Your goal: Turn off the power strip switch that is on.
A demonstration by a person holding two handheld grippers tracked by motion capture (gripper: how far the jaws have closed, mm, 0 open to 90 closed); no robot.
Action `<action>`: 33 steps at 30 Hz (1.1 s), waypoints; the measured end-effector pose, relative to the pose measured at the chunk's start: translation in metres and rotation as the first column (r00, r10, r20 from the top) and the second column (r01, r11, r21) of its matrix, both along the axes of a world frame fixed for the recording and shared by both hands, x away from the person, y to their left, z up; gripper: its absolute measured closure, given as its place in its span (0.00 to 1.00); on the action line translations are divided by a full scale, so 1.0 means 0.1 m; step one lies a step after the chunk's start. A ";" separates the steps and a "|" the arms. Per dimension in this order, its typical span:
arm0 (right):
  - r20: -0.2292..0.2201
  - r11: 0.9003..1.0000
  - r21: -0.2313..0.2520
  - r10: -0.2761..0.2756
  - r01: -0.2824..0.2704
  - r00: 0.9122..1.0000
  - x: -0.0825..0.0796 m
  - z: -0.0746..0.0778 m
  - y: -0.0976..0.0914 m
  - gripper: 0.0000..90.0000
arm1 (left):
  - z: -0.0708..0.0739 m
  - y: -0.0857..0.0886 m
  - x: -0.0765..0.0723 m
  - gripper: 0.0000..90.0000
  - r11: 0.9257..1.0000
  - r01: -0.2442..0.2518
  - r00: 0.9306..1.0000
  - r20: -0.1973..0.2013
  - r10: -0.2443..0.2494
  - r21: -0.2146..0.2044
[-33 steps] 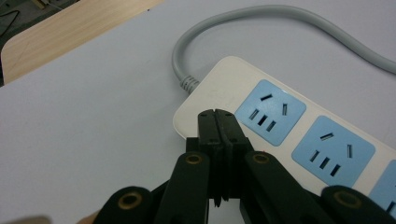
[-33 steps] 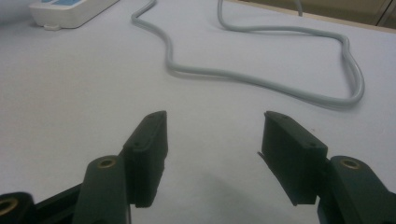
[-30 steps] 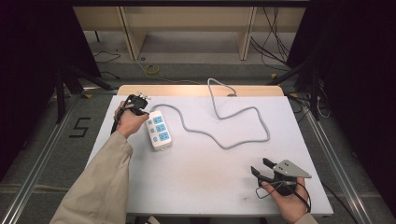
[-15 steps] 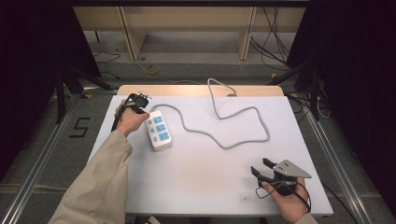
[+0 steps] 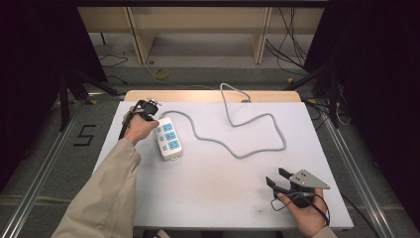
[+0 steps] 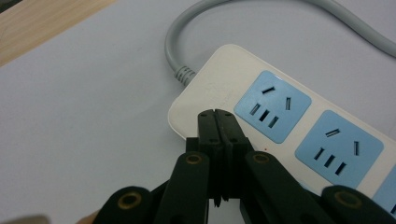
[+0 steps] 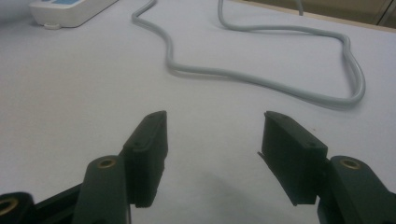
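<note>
Left gripper view has my left claw [image 6: 218, 114] pinched shut (holding nothing) on the power strip [image 6: 299, 126]'s cord end, its length running away rightward.

Nothing has changed: both hands and the power strip [image 5: 168, 138] stayed put.

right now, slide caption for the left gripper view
Shut left gripper poised over the cord end of a white power strip on the table.
</note>
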State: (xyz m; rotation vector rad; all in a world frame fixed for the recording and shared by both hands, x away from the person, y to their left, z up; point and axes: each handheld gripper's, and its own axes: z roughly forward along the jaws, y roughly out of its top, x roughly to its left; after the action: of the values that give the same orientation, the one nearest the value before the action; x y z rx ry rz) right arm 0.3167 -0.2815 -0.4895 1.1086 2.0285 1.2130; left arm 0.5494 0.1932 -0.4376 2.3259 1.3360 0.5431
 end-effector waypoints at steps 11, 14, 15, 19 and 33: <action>-0.002 1.000 0.002 0.000 0.000 1.000 0.00 0.00 0.00 0.46 | -0.02 -0.05 0.00 0.99 1.000 0.023 0.999 -0.034 -0.023 0.008; -0.004 1.000 0.001 0.000 0.000 1.000 0.00 0.00 0.00 0.46 | -0.02 -0.06 0.00 0.99 0.999 0.030 0.999 -0.041 -0.030 0.011; -0.004 1.000 0.001 0.000 0.000 1.000 0.00 0.00 0.00 0.46 | -0.01 -0.07 0.00 0.99 0.999 0.031 0.998 -0.046 -0.030 0.014; -0.004 1.000 0.001 0.001 -0.001 1.000 0.00 0.00 0.00 0.46 | 0.00 -0.09 0.01 0.99 0.999 0.038 0.998 -0.053 -0.037 0.019; -0.004 1.000 0.001 0.001 -0.001 1.000 0.00 0.00 0.00 0.46 | 0.01 -0.14 0.05 0.99 0.996 0.058 0.994 -0.096 -0.052 0.061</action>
State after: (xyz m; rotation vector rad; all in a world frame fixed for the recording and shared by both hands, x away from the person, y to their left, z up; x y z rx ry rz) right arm 0.3168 -0.2816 -0.4895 1.1120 2.0320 1.2132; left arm 0.5546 0.1791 -0.4370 2.4602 1.3093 0.4703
